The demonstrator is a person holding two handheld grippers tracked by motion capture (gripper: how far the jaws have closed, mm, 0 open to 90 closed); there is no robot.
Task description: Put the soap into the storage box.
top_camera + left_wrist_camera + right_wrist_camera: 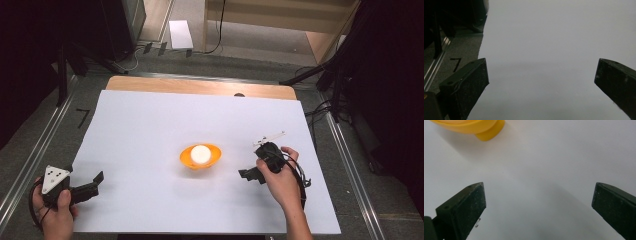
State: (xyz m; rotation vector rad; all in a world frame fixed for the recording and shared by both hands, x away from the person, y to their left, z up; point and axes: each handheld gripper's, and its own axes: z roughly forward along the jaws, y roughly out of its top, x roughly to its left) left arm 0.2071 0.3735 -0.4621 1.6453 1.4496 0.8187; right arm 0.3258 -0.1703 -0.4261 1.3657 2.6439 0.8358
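Both hand-held grippers stand wide-jawed and empty: left gripper far left of the orange bowl, right gripper just right of it. Mid-sheet, the bowl cradles a white ball; likely light, rigid, slick plastic, best pinched at the rim. White sheet around it lies bare.

White sheet covers wooden table; perhaps paper.

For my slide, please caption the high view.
Two open grippers flank an orange bowl holding a white ball.
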